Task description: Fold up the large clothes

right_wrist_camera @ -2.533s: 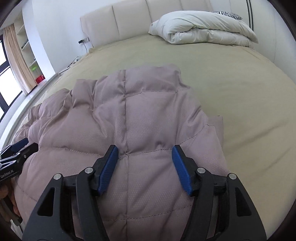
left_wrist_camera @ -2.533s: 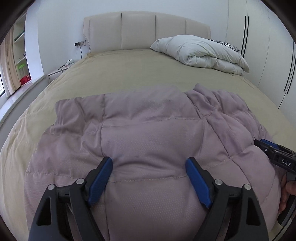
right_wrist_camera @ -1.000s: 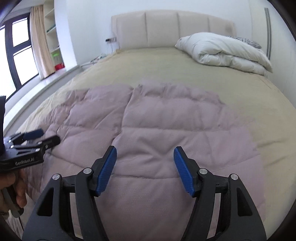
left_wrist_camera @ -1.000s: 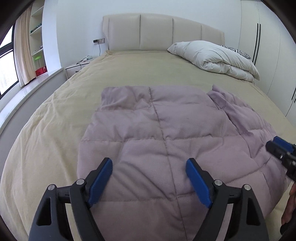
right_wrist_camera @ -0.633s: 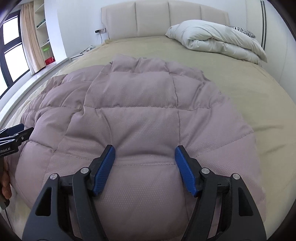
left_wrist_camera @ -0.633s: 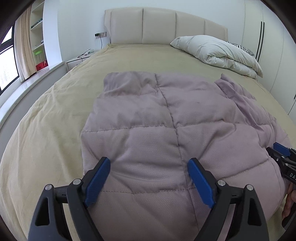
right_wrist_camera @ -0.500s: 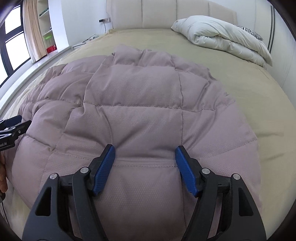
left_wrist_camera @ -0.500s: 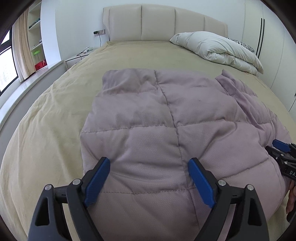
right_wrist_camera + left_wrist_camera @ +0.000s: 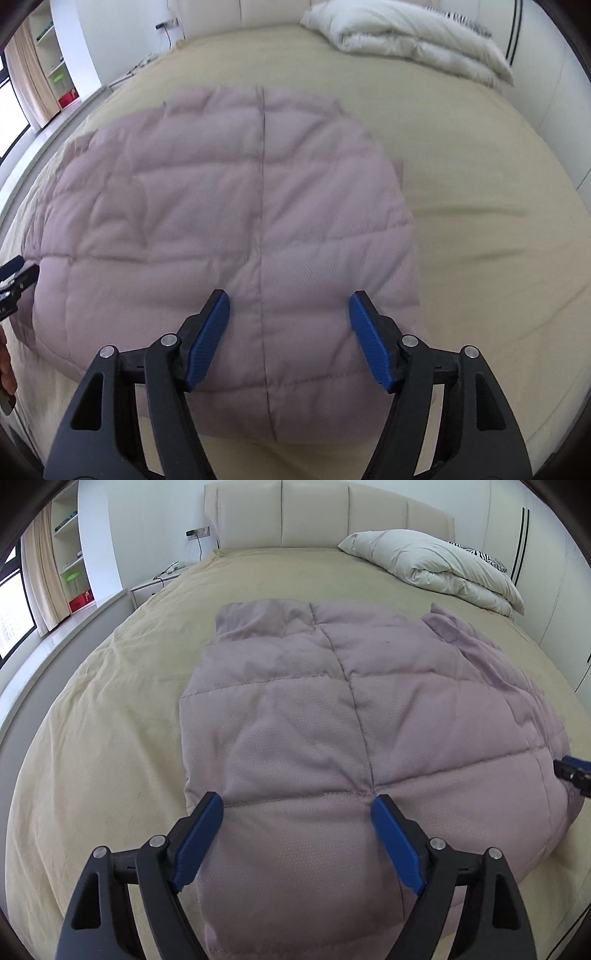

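From the left wrist camera, the mauve quilted jacket (image 9: 343, 716) lies spread on the tan bed (image 9: 110, 709), directly ahead of and below the left gripper (image 9: 297, 834), whose fingers (image 9: 201, 834) stand wide apart with nothing gripped; the padded cloth shows between them, but whether the pads brush it cannot be told. The jacket's long axis runs away from this gripper towards the headboard (image 9: 314, 515), along a stitched seam that passes just inside the right-hand finger. Its left edge is almost in line with the left-hand finger, and beyond that edge there is wide bare bedcover. The right gripper (image 9: 572, 775) peeps in at the far right, at the jacket's other side. A folded white duvet (image 9: 436, 568) sits well apart, up by the headboard. From the right wrist camera, somewhat blurred, the right gripper (image 9: 290, 339) also hangs with its fingers (image 9: 369, 339) parted and empty over the near end of the jacket (image 9: 221, 214). The jacket's right edge falls close outside the right-hand finger, so this hand looks nearer to that side, with open bed (image 9: 480, 221) beyond for swinging a fold. The left gripper (image 9: 16, 275) shows at the left margin.
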`<state>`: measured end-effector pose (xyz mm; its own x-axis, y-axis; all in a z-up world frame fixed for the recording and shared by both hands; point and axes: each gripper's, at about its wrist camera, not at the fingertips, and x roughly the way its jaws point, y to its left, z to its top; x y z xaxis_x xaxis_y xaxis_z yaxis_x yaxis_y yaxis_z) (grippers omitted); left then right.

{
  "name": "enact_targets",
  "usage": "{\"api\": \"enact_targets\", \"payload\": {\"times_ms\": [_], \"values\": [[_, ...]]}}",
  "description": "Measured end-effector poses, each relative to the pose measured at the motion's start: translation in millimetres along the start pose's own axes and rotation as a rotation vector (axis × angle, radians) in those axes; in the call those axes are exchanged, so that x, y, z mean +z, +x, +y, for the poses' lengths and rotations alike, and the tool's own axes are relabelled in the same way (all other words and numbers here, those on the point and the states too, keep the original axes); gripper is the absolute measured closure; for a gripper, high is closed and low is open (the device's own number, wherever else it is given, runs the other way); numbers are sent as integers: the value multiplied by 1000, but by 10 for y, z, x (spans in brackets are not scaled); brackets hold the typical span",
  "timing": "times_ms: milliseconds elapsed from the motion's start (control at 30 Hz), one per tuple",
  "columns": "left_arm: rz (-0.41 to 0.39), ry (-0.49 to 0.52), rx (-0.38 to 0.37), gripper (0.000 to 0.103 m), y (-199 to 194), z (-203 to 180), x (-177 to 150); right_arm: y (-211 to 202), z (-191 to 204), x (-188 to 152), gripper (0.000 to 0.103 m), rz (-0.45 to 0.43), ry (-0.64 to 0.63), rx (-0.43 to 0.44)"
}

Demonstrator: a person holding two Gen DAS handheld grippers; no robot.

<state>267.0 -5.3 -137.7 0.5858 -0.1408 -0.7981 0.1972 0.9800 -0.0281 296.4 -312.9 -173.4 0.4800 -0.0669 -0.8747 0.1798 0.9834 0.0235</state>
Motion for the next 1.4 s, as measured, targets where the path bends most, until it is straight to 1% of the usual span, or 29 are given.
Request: {"api": "enact_targets", "payload": {"times_ms": [67,233,400,433,533,600,633,700,733,767,833,867,900,933,1000,1100,1133,1167,1200,1267,1300,1333,1400], "values": [[3,2,8,17,28,-44,23,74,-27,-30,36,-2,-1,26],[17,-24,-33,13,180,7,69,202,58,48,33,32,-38,-15],[25,-11,-34,8,312,-19,117,278,118,49,33,2,-32,-24],[26,-10,-35,7,324,-21,126,265,125,-25,33,-5,-28,-26],[37,-19,-41,8,280,-8,144,236,124,-19,33,-1,-25,-31],[36,-56,-66,10,143,66,158,125,119,59,33,26,0,-36],[23,-75,-80,13,52,115,149,16,133,95,33,22,28,-42],[-21,-131,-121,15,-157,266,121,-254,223,90,33,-56,57,40],[-43,-159,-140,15,-241,346,107,-341,317,108,33,-89,46,68],[-64,-183,-151,15,-313,427,92,-388,450,132,33,-106,15,73],[-90,-213,-160,15,-404,581,70,-327,757,182,33,-91,-81,69],[-93,-223,-169,15,-406,652,62,-224,906,194,33,-72,-129,59],[-80,-229,-165,15,-370,726,47,-118,976,195,31,-63,-144,40],[-59,-235,-155,15,-317,781,29,-35,997,210,27,-59,-138,32],[-28,-256,-155,15,-230,876,-31,74,950,238,26,-60,-87,59],[-13,-317,-194,15,-200,998,-130,80,946,262,26,-40,-103,70],[-17,-333,-209,15,-214,1008,-155,21,916,283,26,-33,-102,84],[-21,-347,-226,15,-221,1033,-164,54,814,262,26,-32,-92,106],[-22,-359,-245,15,-221,1058,-171,-46,737,265,26,-44,-71,150],[-5,-395,-298,13,-169,1110,-148,-275,484,237,25,-118,-17,248],[7,-409,-318,13,-130,1136,-121,-322,328,196,25,-146,14,293],[17,-423,-344,13,-83,1157,-94,-385,184,197,24,-167,52,335],[46,-466,-413,9,47,1201,-55,-455,-143,201,19,-184,132,421]]}}
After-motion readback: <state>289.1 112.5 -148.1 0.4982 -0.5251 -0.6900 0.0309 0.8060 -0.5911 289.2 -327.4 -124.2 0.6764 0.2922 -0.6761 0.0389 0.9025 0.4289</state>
